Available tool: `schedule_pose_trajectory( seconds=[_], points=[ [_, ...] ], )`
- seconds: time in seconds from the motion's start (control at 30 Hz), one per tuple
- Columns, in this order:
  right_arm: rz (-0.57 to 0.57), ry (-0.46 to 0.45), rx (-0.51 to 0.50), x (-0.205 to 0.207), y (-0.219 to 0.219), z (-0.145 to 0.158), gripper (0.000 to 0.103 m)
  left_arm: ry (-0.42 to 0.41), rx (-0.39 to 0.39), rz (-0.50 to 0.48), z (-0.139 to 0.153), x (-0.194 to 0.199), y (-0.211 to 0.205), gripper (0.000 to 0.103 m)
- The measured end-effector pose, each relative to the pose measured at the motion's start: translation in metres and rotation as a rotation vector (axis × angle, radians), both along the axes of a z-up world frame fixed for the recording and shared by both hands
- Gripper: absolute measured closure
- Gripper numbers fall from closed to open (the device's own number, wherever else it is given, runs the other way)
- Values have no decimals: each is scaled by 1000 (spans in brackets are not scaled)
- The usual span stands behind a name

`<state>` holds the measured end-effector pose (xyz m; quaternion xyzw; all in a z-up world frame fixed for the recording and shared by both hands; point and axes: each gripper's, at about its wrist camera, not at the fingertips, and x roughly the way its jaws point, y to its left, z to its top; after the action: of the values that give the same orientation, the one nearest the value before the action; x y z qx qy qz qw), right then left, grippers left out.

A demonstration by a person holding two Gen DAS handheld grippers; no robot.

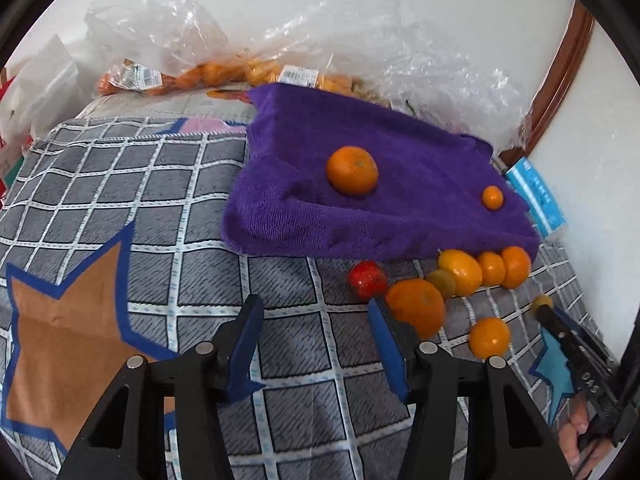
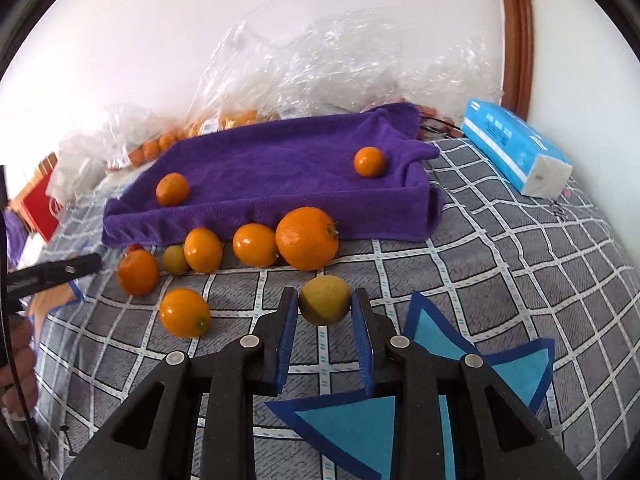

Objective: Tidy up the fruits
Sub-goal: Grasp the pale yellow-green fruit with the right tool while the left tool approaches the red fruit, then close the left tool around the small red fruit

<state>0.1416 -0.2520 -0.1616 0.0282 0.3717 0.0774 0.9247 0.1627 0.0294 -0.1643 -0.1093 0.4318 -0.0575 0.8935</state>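
A purple towel-lined tray [image 1: 360, 220] [image 2: 280, 152] lies on the checked bedspread [image 2: 500, 264] with two oranges [image 1: 352, 170] [image 1: 492, 197] in it. In front of the tray, several oranges [image 2: 307, 238], a greenish fruit [image 2: 175, 260] and a red fruit [image 1: 367, 279] lie in a loose row. My right gripper [image 2: 325, 294] is shut on a yellow-green citrus [image 2: 325, 300], just above the bedspread, near side of the row. My left gripper [image 1: 314, 304] is open with nothing between its fingers. An orange [image 1: 416, 308] sits just outside its right finger.
Clear plastic bags [image 1: 224, 74] holding more oranges are piled against the white wall behind the tray. A blue tissue pack [image 2: 516, 148] lies to the tray's right, by a wooden frame [image 2: 516, 32]. A single orange [image 2: 185, 313] lies nearer than the row.
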Motion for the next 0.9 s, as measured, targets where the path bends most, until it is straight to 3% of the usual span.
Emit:
schedule_pose_trajectory(
  seconds=[0.37, 0.77, 0.9],
  points=[
    [-20, 3, 101, 1, -15, -1, 75, -25, 65, -88, 1, 10, -24, 56],
    [-26, 6, 136, 2, -20, -1, 75, -48, 17, -63, -3, 21, -28, 62],
    [-24, 5, 133, 2, -18, -1, 75, -54, -10, -83, -4, 21, -27, 71]
  ],
)
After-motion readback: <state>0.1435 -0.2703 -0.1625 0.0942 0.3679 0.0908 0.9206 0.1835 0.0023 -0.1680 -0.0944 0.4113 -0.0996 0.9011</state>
